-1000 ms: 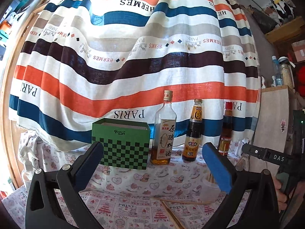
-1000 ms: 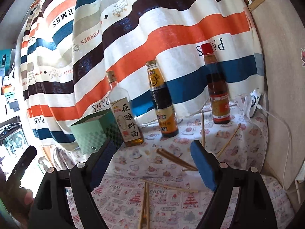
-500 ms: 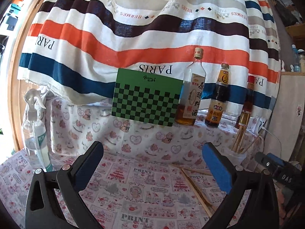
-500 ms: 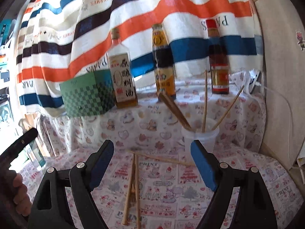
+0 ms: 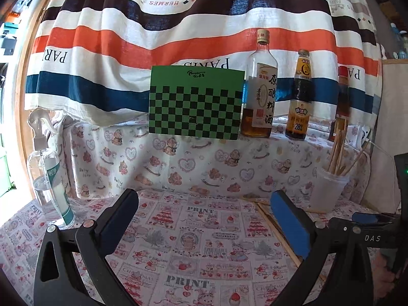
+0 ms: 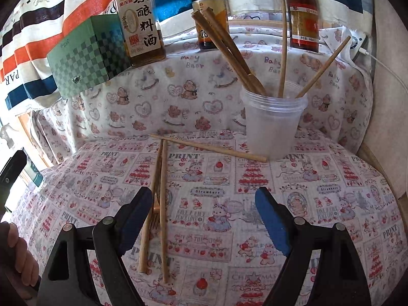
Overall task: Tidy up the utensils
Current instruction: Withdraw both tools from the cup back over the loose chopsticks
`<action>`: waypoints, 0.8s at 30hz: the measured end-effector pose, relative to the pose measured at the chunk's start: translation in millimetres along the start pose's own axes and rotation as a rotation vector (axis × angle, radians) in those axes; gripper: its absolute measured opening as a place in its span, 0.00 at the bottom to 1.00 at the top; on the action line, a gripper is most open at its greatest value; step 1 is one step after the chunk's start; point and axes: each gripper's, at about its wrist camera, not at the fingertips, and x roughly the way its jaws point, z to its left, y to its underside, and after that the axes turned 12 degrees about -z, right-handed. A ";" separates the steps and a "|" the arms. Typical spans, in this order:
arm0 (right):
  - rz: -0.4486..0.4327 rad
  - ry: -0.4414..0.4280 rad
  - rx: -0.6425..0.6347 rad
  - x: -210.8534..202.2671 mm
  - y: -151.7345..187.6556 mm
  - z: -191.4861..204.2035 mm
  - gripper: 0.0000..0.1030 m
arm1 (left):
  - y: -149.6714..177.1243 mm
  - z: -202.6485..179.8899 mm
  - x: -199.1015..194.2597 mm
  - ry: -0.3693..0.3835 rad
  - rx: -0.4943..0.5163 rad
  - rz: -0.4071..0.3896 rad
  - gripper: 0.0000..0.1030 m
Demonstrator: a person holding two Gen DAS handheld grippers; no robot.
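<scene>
Nearest, the right claw (image 6: pixel 204 219) is spread and empty above the table (image 6: pixel 331 204), its left pad beside two loose chopsticks (image 6: pixel 163 204), likely the next pick. A third chopstick (image 6: pixel 207 148) lies farther off, touching the plastic cup (image 6: pixel 272 127) that holds the sorted ones. The left claw (image 5: pixel 204 219) is spread too, idle.

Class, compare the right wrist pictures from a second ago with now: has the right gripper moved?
Yes. The right gripper has dropped and tilted downward: the plastic cup and the loose chopsticks sit much nearer, and the bottles have slid to the top edge.
</scene>
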 end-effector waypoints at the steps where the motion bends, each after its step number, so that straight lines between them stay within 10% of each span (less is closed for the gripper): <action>1: 0.010 -0.006 -0.004 0.6 0.2 0.9 0.82 | 1.0 -1.7 0.9 0.005 0.009 0.004 1.00; 12: 0.238 -0.018 -0.090 21.9 13.6 10.9 0.82 | 14.4 -1.9 27.6 0.097 -0.028 0.174 1.00; 24: 0.357 -0.143 -0.157 31.9 27.9 26.3 0.50 | 22.8 -0.1 37.5 0.003 0.027 0.208 1.00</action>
